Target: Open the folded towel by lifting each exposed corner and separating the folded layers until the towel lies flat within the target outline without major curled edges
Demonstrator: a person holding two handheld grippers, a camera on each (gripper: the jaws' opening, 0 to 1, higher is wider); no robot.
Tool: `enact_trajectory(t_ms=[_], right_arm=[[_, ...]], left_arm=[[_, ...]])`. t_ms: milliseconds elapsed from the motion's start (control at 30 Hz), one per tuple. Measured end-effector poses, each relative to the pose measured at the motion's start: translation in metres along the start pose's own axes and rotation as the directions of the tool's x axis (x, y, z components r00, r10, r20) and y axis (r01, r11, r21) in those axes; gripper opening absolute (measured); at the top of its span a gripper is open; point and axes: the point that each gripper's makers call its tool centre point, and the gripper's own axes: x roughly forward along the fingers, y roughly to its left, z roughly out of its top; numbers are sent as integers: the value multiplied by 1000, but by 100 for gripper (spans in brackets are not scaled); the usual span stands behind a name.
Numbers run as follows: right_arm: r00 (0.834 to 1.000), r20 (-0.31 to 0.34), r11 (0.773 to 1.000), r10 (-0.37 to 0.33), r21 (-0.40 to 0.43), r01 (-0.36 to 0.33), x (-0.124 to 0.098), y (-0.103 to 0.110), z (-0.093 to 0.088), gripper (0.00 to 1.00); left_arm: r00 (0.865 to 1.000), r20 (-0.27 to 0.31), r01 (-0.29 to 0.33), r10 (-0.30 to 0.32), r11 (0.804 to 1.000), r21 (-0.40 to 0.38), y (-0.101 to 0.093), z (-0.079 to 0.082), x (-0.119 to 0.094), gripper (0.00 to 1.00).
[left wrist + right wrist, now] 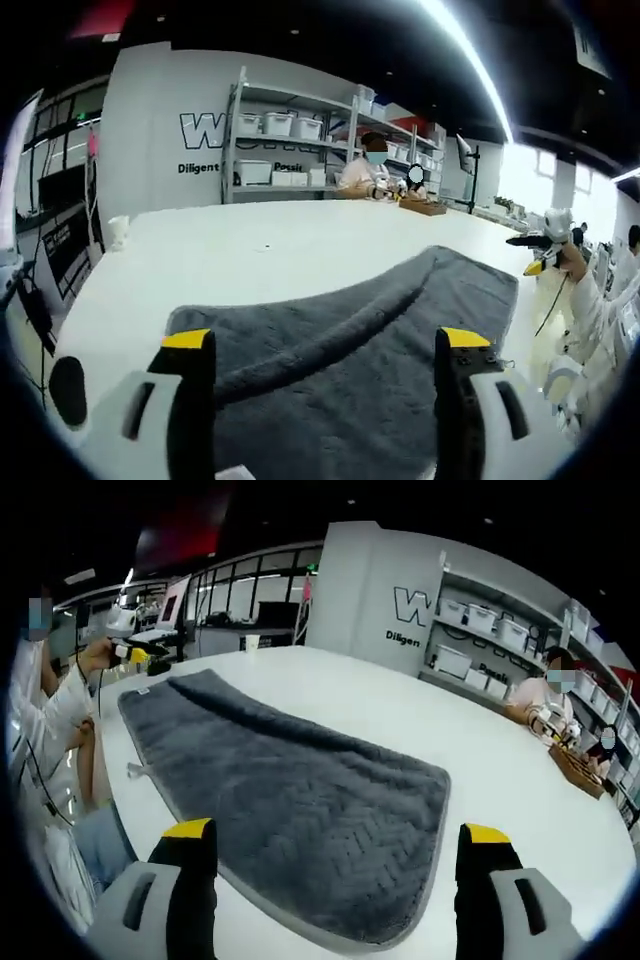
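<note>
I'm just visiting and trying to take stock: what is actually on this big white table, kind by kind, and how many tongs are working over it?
Grey towel: 1
Wooden tray at the far end: 1
Small white object near the far-left edge, too small to identify: 1
Tongs: 2, left tongs and right tongs, both open
Total: 5

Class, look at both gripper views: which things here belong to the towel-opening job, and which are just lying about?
For the job:
grey towel
left gripper, open
right gripper, open
white table

Just lying about:
shelves with white boxes
wooden tray
</note>
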Motion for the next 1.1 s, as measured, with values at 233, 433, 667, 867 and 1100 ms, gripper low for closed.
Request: enact_trajectory(t_ms=[233, 433, 667, 867, 1100], right_arm=[[1000, -4, 1000, 23, -20, -24, 3, 8, -2, 100], [999, -12, 999, 34, -18, -34, 3, 10, -9, 100], [999, -1, 999, 37, -24, -37, -2, 12, -8, 100], [999, -1, 999, 38, -25, -38, -4, 13, -10, 100], [1000, -7, 1000, 26, -17, -26, -9, 10, -17, 100]], left_arm=[[992, -33, -120, 121, 992, 41, 73, 10, 30, 71], [981, -107, -155, 161, 986, 68, 107, 2, 59, 49], [958, -228, -157, 176, 983, 100, 137, -31, 95, 41], [951, -249, -162, 186, 980, 112, 152, -45, 111, 28], [948, -248, -177, 199, 978, 108, 161, -55, 115, 17]])
